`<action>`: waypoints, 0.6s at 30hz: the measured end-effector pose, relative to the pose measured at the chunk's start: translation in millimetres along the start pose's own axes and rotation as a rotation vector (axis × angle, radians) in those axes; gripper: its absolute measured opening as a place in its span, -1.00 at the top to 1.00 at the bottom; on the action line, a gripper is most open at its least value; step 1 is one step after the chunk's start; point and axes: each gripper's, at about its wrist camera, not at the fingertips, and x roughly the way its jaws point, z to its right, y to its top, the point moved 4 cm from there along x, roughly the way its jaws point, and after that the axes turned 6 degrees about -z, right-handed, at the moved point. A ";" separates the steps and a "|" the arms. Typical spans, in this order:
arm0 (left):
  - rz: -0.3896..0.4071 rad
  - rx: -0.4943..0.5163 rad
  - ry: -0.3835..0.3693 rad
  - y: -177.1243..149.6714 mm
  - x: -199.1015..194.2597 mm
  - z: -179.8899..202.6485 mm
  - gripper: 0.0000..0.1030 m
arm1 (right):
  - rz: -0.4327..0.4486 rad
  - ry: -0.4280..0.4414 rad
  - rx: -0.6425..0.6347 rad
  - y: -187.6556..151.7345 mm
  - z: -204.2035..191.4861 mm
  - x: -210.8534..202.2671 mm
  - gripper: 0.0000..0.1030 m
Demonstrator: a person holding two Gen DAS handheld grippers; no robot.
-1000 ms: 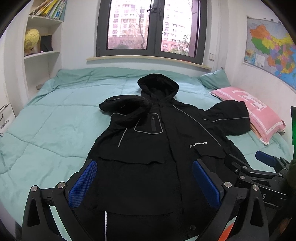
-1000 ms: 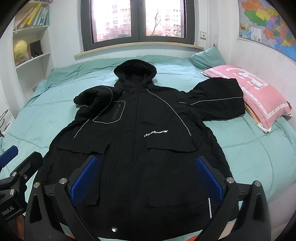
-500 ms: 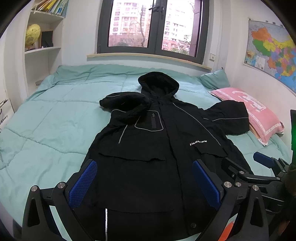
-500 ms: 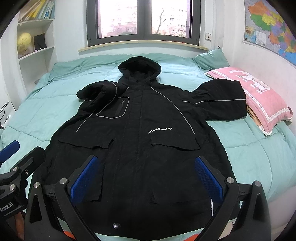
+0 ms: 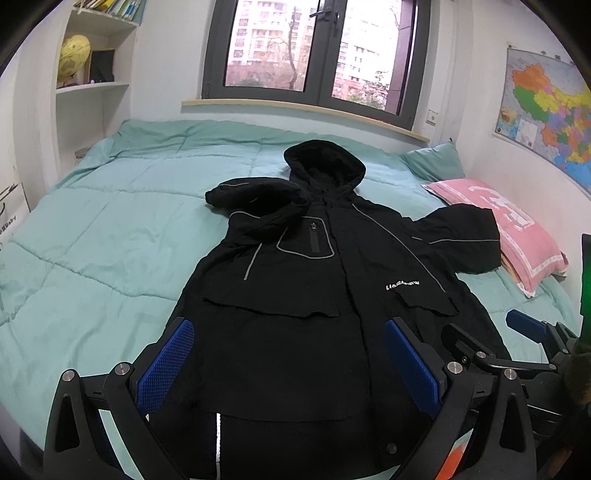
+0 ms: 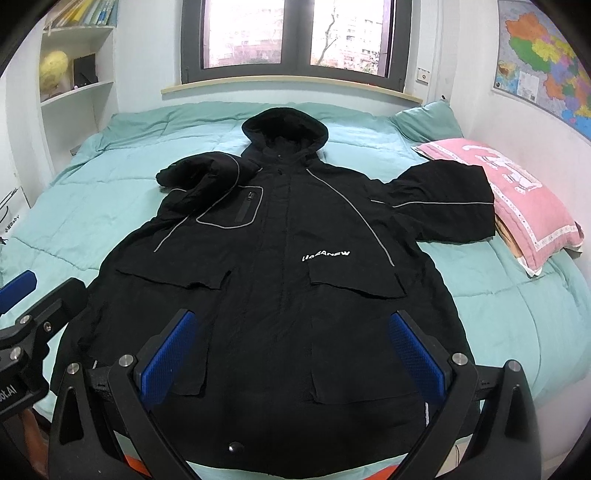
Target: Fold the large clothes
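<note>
A black hooded jacket is spread front-up on the bed, hood toward the window. One sleeve is folded over the chest; the other is laid against the pink pillow. The left tongs and the right tongs are held spread wide above the hem, with nothing pinched between their blue pads.

One black jacket, two pillows, pink and green, one globe, one wall map.
</note>
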 end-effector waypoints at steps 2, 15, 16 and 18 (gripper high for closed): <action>-0.006 -0.006 0.002 1.0 2.3 -2.2 -0.98 | -0.004 -0.003 0.006 0.4 2.4 2.5 -1.00; 0.034 -0.013 -0.025 28.3 14.8 -13.6 -0.98 | 0.027 0.007 -0.021 39.4 6.7 18.4 -1.00; 0.045 -0.021 -0.038 40.2 15.7 -18.8 -0.98 | 0.038 0.037 -0.016 51.7 5.7 18.9 -1.00; 0.064 -0.034 -0.052 61.8 17.8 -28.2 -0.98 | 0.059 0.096 -0.007 72.2 4.6 20.5 -1.00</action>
